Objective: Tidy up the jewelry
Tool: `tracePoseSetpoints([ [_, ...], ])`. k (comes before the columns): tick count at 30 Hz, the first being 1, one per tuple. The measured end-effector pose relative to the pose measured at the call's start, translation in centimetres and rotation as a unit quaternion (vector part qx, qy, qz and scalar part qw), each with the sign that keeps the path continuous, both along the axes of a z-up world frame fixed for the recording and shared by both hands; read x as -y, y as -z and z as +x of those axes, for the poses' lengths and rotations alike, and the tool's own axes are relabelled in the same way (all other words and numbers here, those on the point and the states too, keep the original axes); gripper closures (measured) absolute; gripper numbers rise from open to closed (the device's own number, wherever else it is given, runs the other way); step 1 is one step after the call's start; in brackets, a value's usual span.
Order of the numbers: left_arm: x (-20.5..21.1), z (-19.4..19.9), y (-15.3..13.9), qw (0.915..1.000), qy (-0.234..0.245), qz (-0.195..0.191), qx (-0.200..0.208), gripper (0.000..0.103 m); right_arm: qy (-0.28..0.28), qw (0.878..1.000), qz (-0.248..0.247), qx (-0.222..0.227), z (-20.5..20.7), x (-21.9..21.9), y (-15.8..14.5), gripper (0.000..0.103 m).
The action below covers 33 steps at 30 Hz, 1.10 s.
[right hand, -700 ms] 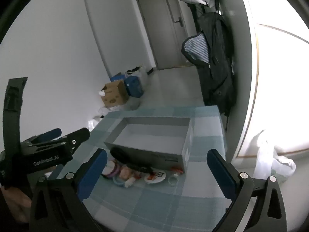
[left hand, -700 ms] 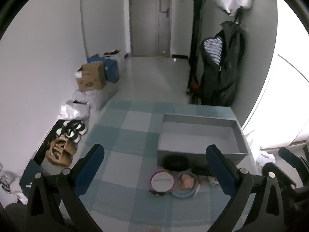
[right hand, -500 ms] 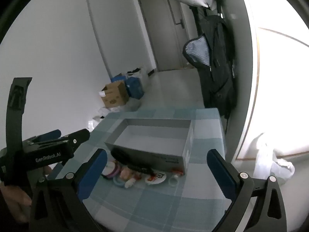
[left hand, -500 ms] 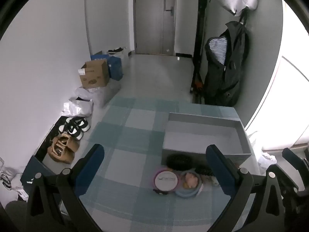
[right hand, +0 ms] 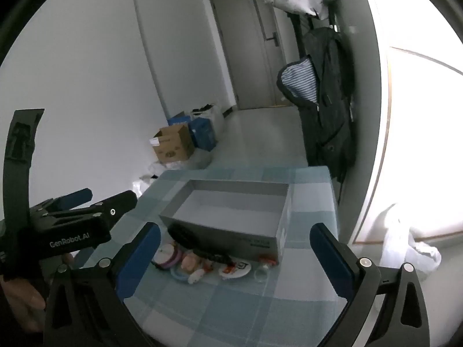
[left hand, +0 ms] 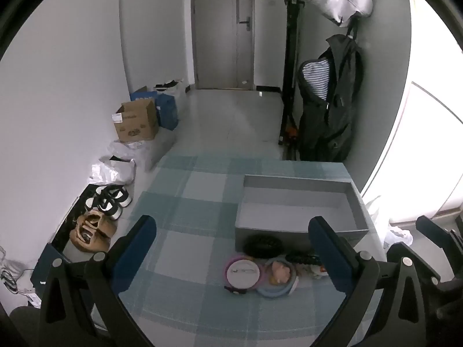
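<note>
**Both grippers pulled back above the jewelry, nothing yet held**

Since the earlier frames both wrist views have drawn back and tipped up a little: the cluster of pieces sits lower and smaller, and more of the far door shows.

The left gripper (left hand: 231, 248) hangs over the near part of the checked blue-and-white cloth-covered bench (left hand: 185, 240), its blue-padded fingers (left hand: 136, 248) spread wide and empty. Between them, near the bench's front edge, lie a round purple-rimmed white disc (left hand: 242, 271), a pale blue ring dish holding a pinkish piece (left hand: 277, 277), a black beaded bracelet (left hand: 302, 258) and a dark oval coil (left hand: 262, 245). All crowd against the front wall of the open grey rectangular cardboard box (left hand: 298, 217), which stands toward the bench's right edge and looks empty. The right gripper (right hand: 234, 257) is likewise wide and empty; in its view a small clear ring (right hand: 262, 274) lies at the box's near right corner.

Risks, as I judge them: the pieces touch or overlap, so closing on one may drag its neighbours; small items could slip from broad pads; pushing forward may shove the light box toward the bench's far edge; the two grippers are near and could collide.
</note>
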<state>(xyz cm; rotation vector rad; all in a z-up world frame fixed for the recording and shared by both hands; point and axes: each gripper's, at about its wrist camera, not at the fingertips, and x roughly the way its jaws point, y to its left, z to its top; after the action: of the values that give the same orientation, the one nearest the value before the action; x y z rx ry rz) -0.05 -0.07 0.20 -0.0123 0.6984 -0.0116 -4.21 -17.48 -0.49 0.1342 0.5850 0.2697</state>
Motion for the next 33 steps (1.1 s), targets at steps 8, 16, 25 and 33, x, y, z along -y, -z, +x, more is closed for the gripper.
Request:
tracePoseSetpoints([
  [8, 0.13, 0.11, 0.29, 1.0000, 0.001, -0.003, -0.003, 0.001, -0.001, 1.000, 0.003, 0.002, -0.24, -0.02, 0.21, 0.000],
  [16, 0.31, 0.13, 0.52, 1.0000, 0.002, -0.005, -0.004, 0.001, 0.002, 1.000, 0.004, 0.001, -0.24, 0.02, 0.14, 0.000],
  [25, 0.29, 0.14, 0.44, 0.9999, 0.003, -0.011, -0.011, 0.001, 0.003, 1.000, 0.009, -0.006, -0.07, 0.18, 0.08, 0.000],
  [33, 0.31, 0.17, 0.52, 0.9998, 0.003, -0.014, -0.016, 0.001, 0.004, 1.000, 0.008, -0.007, 0.12, 0.03, 0.13, 0.000],
])
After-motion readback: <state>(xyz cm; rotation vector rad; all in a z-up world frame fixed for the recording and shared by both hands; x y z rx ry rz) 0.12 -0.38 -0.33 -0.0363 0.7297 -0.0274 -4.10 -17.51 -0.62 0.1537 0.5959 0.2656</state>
